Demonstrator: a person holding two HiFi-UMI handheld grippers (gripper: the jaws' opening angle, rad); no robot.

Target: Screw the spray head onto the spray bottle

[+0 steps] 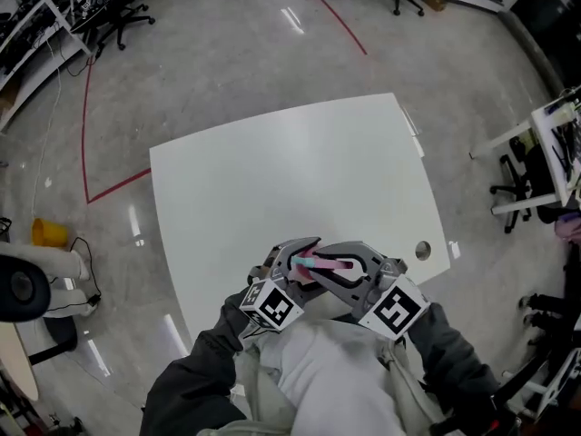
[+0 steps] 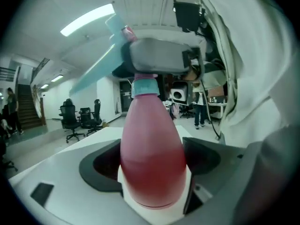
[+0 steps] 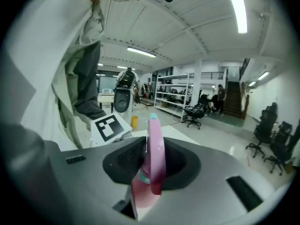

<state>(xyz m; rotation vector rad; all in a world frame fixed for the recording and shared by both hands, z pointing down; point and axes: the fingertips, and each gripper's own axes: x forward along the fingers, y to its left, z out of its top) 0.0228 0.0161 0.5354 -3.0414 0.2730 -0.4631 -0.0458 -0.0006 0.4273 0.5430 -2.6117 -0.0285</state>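
Plainly, the pink spray bottle (image 2: 151, 139) is off the table (image 1: 300, 171), held up near the person's chest. The left gripper (image 2: 151, 172) is closed round its wide belly, pads pressing on both sides. The spray head (image 3: 154, 149) sits on the neck, and the right gripper (image 3: 152, 165) has its jaws partly closed on it.

The bottle looks like smooth, thin plastic: probably light, rounded enough to spin in the pads, and likely to dent if squeezed hard. The belly is a sound place to hold it. I judge the head turns best from near the teal collar (image 2: 144, 87), since the long teal trigger (image 2: 96, 74) would flex.

The collar covers the threads, so I cannot tell how far it is screwed on. The left jaws hide the bottle's base, and whether it holds liquid is unclear.
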